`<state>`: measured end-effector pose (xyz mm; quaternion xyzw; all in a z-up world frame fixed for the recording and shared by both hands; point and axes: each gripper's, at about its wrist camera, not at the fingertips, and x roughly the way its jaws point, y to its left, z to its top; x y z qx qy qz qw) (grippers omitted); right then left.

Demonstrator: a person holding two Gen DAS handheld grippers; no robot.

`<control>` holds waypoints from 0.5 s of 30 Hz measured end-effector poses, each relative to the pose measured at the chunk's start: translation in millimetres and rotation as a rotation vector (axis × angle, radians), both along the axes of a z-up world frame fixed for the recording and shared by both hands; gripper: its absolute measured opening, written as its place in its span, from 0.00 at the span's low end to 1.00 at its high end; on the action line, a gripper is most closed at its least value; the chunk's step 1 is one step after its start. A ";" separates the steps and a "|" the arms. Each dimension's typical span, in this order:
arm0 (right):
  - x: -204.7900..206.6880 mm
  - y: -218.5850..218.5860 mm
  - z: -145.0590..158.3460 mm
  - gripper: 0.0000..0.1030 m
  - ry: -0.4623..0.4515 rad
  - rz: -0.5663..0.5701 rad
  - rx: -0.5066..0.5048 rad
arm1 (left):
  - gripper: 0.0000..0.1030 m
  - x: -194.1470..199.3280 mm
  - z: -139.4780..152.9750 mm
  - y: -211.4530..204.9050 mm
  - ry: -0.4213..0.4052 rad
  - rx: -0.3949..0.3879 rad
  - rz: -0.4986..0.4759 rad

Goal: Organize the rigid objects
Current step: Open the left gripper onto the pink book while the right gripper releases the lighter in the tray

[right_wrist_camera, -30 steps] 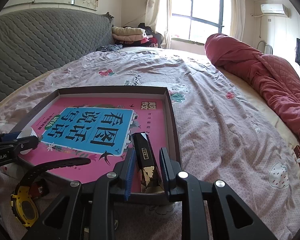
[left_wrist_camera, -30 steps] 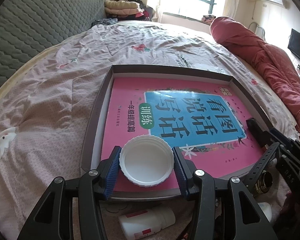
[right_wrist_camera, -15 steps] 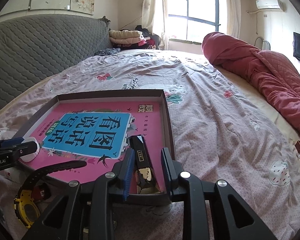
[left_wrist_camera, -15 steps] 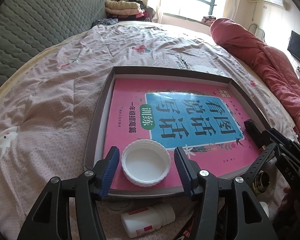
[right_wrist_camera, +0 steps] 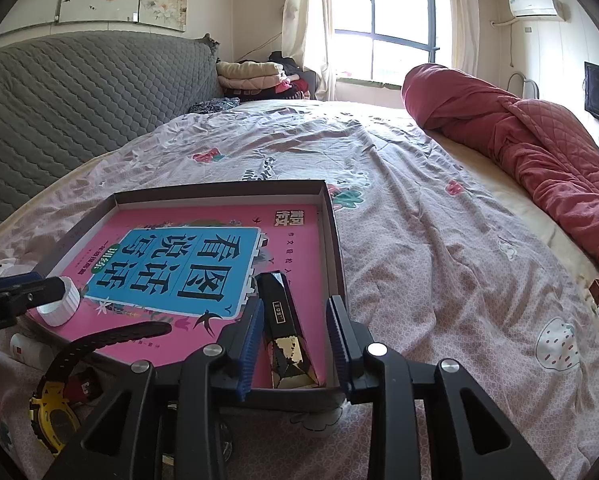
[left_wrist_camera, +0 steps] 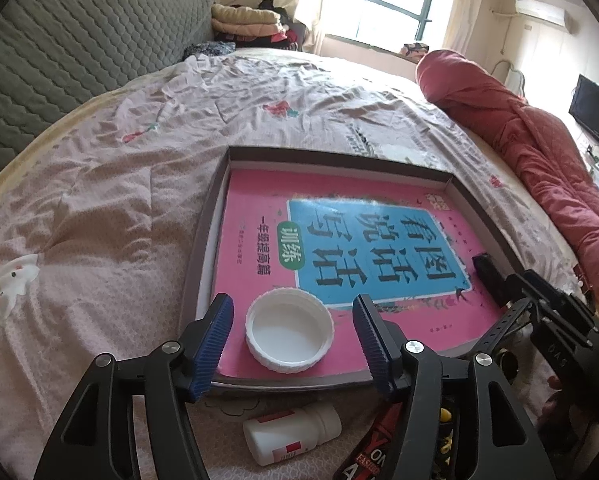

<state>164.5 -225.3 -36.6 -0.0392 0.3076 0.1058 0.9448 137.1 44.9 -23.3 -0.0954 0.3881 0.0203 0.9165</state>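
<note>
both claws just opened | left claw (left_wrist_camera: 293, 332) clear of white cap (left_wrist_camera: 290, 335) | right claw (right_wrist_camera: 294, 336) clear of black box (right_wrist_camera: 285, 328)

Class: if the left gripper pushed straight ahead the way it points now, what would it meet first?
Probably the round white plastic lid, lying between the open left gripper pads on the pink book; depth is uncertain.
</note>
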 end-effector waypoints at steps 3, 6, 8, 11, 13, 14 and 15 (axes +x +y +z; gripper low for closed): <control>-0.7 -1.0 1.6 0.32 -0.008 0.000 0.008 | 0.62 -1.5 6.5 2.2 -0.013 -0.006 0.004; -1.5 -1.9 2.8 0.32 -0.012 0.000 0.011 | 0.63 -3.8 11.7 5.1 -0.023 -0.009 0.010; -3.0 -3.4 3.9 0.33 -0.018 0.000 0.013 | 0.63 -5.7 15.4 7.0 -0.028 -0.016 0.013; -4.4 -4.7 5.5 0.33 -0.024 0.001 0.019 | 0.63 -8.2 21.7 11.1 -0.039 -0.024 0.020; -5.3 -5.4 6.8 0.37 -0.029 0.002 0.023 | 0.63 -10.0 25.6 13.7 -0.046 -0.026 0.028; -6.0 -5.7 7.4 0.40 -0.031 0.001 0.022 | 0.63 -10.4 26.9 14.9 -0.048 -0.026 0.030; -6.4 -6.0 7.9 0.46 -0.034 0.000 0.023 | 0.64 -11.5 28.7 16.2 -0.051 -0.026 0.034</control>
